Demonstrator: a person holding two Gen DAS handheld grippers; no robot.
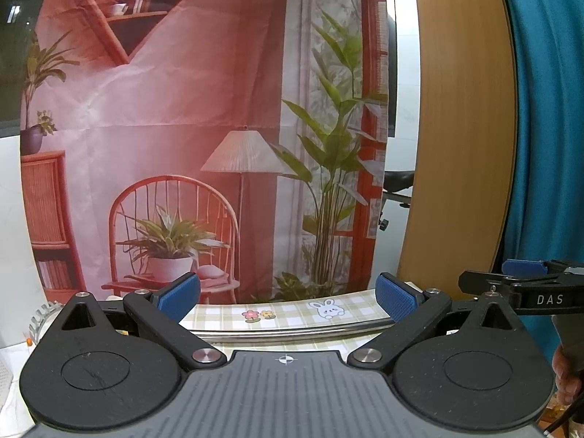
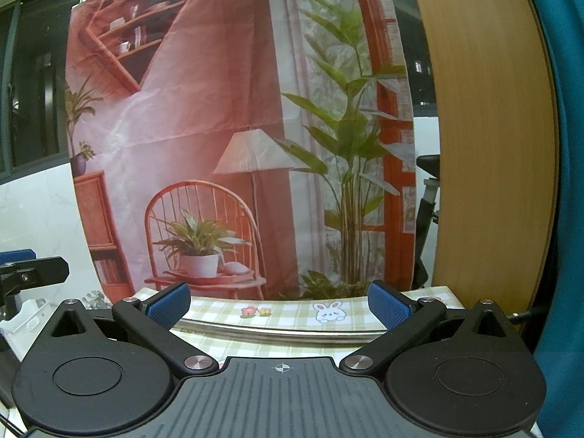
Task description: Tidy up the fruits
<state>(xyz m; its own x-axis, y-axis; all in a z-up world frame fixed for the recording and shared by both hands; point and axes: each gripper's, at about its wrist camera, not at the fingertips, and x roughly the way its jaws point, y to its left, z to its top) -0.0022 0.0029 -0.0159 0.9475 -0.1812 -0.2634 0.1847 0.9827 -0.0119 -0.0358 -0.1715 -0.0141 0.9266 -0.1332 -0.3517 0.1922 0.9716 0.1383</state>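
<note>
Both claws spread wide, left gripper (image 1: 288, 297) and right gripper (image 2: 279, 304) level above the checked tablecloth (image 2: 292, 312), no fruit in sight, likely poised to start.

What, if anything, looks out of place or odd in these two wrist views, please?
Nothing looks spilled or damaged. The oddity: no fruit is visible. Both the left gripper and right gripper are open and empty, aimed at the printed backdrop above the checked tablecloth.

We faced a hanging printed backdrop (image 1: 204, 109) showing a pink room with a chair, lamp and plants. Right of it stood a curved wooden panel (image 1: 460, 127), then teal fabric (image 1: 547, 127). A checked tablecloth (image 2: 292, 314) covered the desk; dark windows (image 2: 33, 109) were at left.
</note>
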